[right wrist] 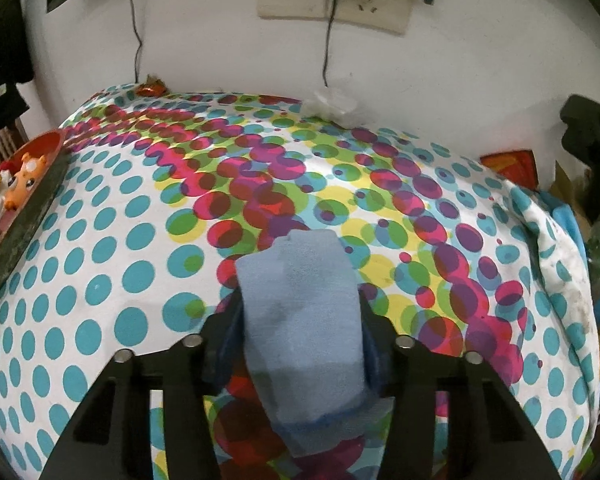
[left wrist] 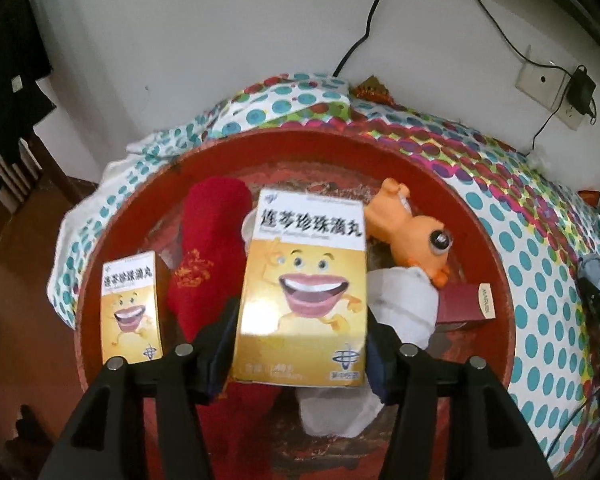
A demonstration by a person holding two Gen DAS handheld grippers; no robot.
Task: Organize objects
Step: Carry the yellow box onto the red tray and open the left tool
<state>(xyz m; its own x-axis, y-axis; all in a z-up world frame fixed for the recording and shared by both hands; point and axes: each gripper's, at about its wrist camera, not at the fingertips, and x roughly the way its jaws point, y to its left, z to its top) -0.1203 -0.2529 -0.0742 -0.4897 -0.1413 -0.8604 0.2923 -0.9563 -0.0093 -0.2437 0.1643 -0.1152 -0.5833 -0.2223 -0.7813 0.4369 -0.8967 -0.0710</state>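
Spotted cloth [right wrist: 112, 280] open, left gripper [left wrist: 300, 344] clamping yellow box [left wrist: 304, 288]

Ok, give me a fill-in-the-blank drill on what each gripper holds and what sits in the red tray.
1. The left gripper is shut on a yellow ____ printed with a laughing face.
2. The right gripper holds a light ____ cloth above the dotted sheet.
3. The toy animal lying in the red tray is coloured ____.
4. A second, smaller yellow box stands at the tray's ____ side in the left wrist view.

Missing words: box; blue; orange; left
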